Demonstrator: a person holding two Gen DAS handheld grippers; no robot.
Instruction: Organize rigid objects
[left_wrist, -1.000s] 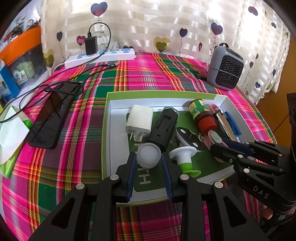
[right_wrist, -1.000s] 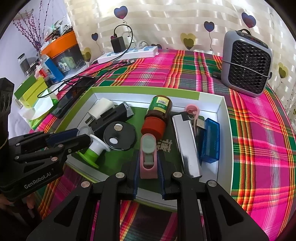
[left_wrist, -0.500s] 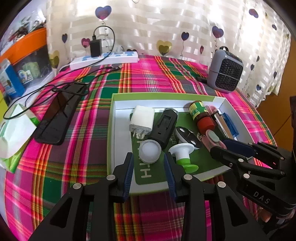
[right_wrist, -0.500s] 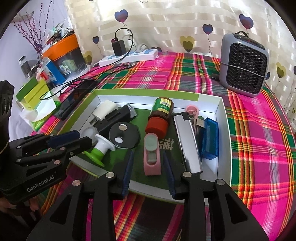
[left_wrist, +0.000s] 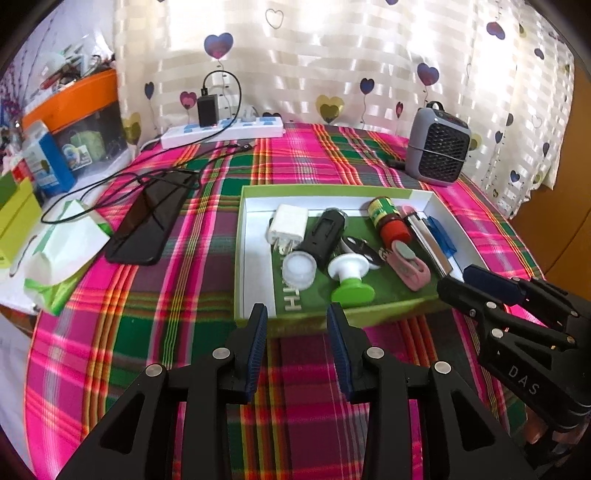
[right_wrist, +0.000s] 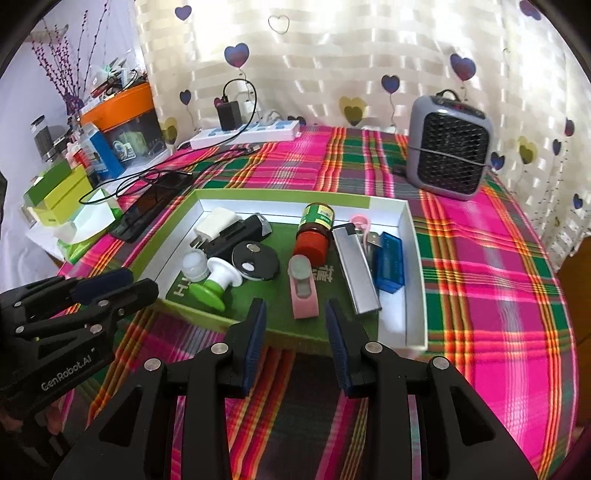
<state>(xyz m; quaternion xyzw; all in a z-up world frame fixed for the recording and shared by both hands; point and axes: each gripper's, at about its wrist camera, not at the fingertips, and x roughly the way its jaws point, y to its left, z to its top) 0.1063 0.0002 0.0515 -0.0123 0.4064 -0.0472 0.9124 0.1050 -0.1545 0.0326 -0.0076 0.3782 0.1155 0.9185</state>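
A shallow green-and-white box (left_wrist: 255, 192) (right_wrist: 413, 240) lies on the plaid cloth with several small objects in it. Among them are a white round cap (left_wrist: 299, 266) (right_wrist: 195, 264), a pink clip (left_wrist: 408, 264) (right_wrist: 303, 290), a white-and-green suction knob (left_wrist: 349, 280) (right_wrist: 216, 282), a white plug (left_wrist: 288, 223), a black holder (left_wrist: 325, 236), a red-capped jar (right_wrist: 314, 232), a silver lighter (right_wrist: 354, 269) and a blue case (right_wrist: 388, 260). My left gripper (left_wrist: 297, 321) hangs open and empty just short of the box's near rim. My right gripper (right_wrist: 293, 314) is open and empty too, behind the pink clip.
A grey fan heater (left_wrist: 437, 149) (right_wrist: 448, 147) stands at the back right. A white power strip (left_wrist: 221, 131) with a charger and cables runs along the back. A black phone (left_wrist: 147, 221), a tissue pack (left_wrist: 62, 254) and stacked boxes (right_wrist: 55, 192) sit left of the box.
Both grippers opened, leaving the white cap and the pink clip lying in the box. Both then drew back and up, away from the box.
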